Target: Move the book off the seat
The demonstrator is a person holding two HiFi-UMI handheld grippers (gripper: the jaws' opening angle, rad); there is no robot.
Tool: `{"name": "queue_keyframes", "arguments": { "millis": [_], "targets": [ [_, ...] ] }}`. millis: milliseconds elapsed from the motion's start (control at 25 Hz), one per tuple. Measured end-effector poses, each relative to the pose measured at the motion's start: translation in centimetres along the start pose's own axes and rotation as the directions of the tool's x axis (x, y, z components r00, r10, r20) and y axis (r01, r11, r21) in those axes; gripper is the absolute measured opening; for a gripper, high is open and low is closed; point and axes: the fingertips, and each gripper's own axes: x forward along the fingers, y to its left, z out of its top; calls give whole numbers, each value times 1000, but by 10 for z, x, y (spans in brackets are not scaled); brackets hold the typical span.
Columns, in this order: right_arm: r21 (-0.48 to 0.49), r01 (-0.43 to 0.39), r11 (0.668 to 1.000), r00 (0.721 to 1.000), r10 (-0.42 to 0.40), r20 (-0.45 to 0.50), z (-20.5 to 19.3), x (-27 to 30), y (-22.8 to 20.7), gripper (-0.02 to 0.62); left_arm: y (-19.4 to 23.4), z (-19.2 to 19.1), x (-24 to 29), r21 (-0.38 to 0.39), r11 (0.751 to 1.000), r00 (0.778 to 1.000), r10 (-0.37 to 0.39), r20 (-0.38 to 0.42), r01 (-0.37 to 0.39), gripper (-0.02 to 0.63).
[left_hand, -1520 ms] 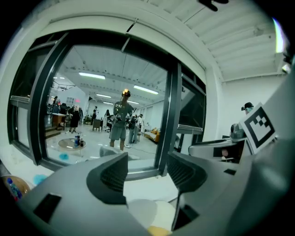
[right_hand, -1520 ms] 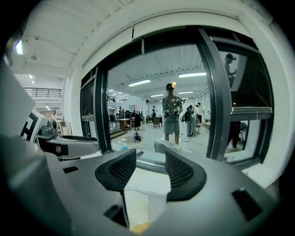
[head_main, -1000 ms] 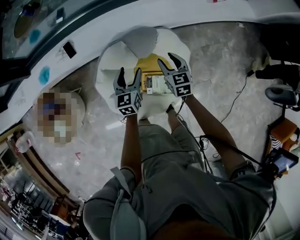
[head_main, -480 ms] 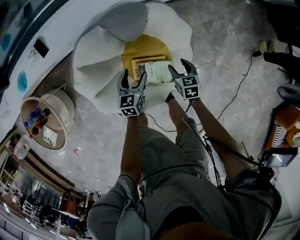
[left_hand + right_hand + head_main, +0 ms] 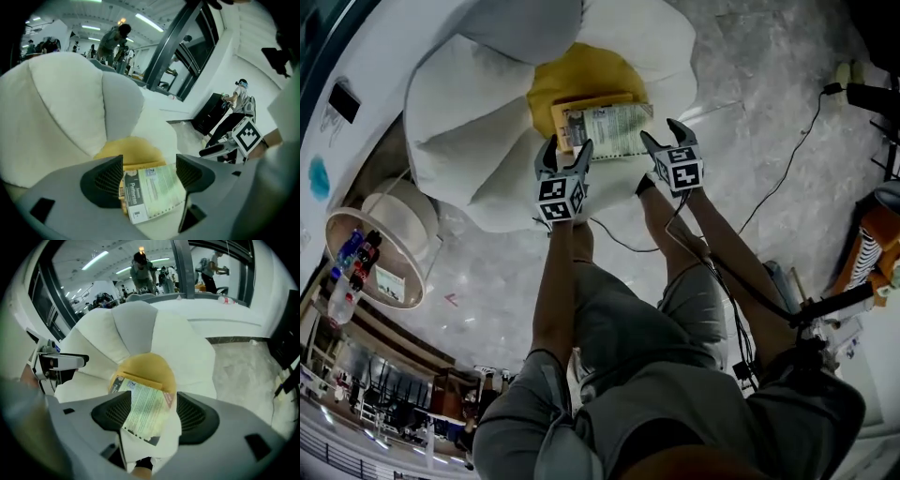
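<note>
Head view alone shows table (image 5: pixel 335 228); left claw (image 5: pixel 567 146), right claw (image 5: pixel 664 133), opening wide, frame book (image 5: pixel 605 127).

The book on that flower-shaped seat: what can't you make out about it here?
Fine print on the book: too small in the head view, blurred in both gripper views.
The flat orange thing under it: mostly covered by the book, so unidentifiable.
The seat: far petals cut off by the head view's top edge.

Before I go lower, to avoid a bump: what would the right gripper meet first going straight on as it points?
Probably the book on the yellow seat cushion, seen ahead of the right gripper; its jaws have just been opening, nothing gripped. Depth is unclear.
</note>
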Motion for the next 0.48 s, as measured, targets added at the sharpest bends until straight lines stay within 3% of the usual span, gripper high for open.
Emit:
{"name": "queue_keyframes", "arguments": {
  "millis": [320, 480],
  "targets": [
    [134, 15, 991, 998, -6, -65, -45, 72, -16, 298, 36, -87, 61, -30, 1000, 988, 2, -154, -7, 345],
    [82, 42, 996, 992, -32, -120, -53, 105, -24, 307, 48, -123, 87, -78, 997, 970, -3, -244, -17, 350]
  ]
}}
